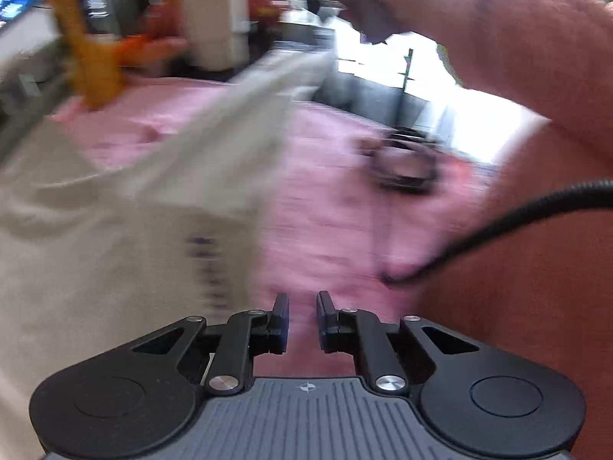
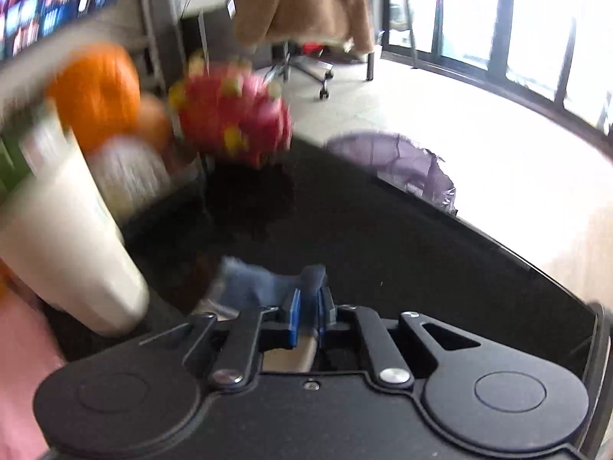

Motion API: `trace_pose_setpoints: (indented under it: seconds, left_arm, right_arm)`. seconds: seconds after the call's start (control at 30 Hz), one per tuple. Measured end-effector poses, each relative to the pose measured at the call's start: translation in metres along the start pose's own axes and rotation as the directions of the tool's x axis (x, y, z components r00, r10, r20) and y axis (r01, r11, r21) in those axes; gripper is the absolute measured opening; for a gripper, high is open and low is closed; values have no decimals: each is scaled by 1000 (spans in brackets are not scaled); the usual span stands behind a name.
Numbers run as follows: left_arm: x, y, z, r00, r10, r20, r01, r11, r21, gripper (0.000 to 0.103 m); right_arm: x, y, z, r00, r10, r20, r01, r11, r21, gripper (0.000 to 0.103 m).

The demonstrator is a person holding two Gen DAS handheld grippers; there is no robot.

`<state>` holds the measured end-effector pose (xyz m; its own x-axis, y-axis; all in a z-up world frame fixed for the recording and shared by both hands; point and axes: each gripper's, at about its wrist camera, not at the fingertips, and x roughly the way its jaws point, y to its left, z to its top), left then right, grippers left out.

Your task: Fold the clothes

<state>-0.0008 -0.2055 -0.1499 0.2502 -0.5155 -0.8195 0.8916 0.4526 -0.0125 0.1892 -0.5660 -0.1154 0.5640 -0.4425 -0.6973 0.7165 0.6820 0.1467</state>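
A cream garment [image 1: 115,230] lies on the pink cloth [image 1: 325,211] at the left of the left wrist view. One corner [image 1: 249,96] is pulled up towards a person's hand [image 1: 367,11] at the top. My left gripper [image 1: 302,299] hovers over the pink cloth just right of the garment. Its fingers stand a narrow gap apart with nothing between them. In the right wrist view my right gripper [image 2: 309,295] is shut on a bunched fold of the fabric [image 2: 253,283], which looks blue-grey in shadow, above a black table [image 2: 383,237]. Both views are blurred.
A tall white cup [image 2: 65,237], an orange pumpkin [image 2: 95,92] and a red spotted fruit [image 2: 233,119] crowd the table's far left. An orange toy [image 1: 92,61] hangs at the left. A black ring [image 1: 402,165] lies on the pink cloth. A black cable [image 1: 498,222] crosses the person's arm [image 1: 517,57].
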Motion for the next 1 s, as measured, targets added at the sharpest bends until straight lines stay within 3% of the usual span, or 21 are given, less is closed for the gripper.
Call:
trace_pose_setpoints:
  seconds: [0.03,0.13,0.27,0.37,0.43,0.5,0.57,0.6,0.63,0.7,0.8,0.9,1.0]
  left_arm:
    - [-7,-6,-2,999,-41,2,41,999,7,24]
    - [-36,-11,-14,1000,-12,20,12,1000,19,26]
    - [-89,11,-35,995,72,67,-67,995,-69,31]
    - [-121,35,-57,973,214,91,-198,968,-153,33]
    - [-130,58,-71,947,312,80,-285,926,-248,34]
    - [-127,81,-79,927,369,61,-322,871,-372,34]
    - [-116,100,-81,929,366,61,-294,826,-480,30]
    - [-108,101,-76,934,351,69,-275,827,-491,29]
    - [-101,103,-71,939,336,78,-255,827,-501,28]
    - [-87,93,-59,949,295,114,-213,863,-459,28]
    - [-59,75,-42,958,250,140,-184,910,-371,23]
    - [-39,59,-43,971,205,122,-161,941,-298,17]
    - [-32,48,-54,983,166,83,-141,959,-247,15]
  right_arm:
    - [-18,-2,4,999,32,16,-32,999,33,11]
    - [-82,-3,8,977,211,45,-215,969,123,18]
    - [-167,9,-19,885,463,58,-466,879,97,35]
    - [-202,24,-55,816,578,-32,-576,816,48,39]
    - [-201,35,-85,801,584,-129,-585,810,40,42]
    - [-195,47,-116,786,573,-232,-582,812,34,50]
    - [-189,58,-147,763,555,-332,-580,814,29,50]
    - [-187,64,-161,757,542,-365,-576,817,19,46]
    - [-183,69,-173,762,523,-382,-568,823,-7,42]
    - [-184,83,-188,791,476,-385,-555,823,-124,13]
    - [-187,98,-202,814,451,-366,-559,780,-282,12]
    - [-179,107,-212,827,415,-381,-550,737,-392,12]
    - [-171,103,-219,842,338,-421,-513,743,-429,8]
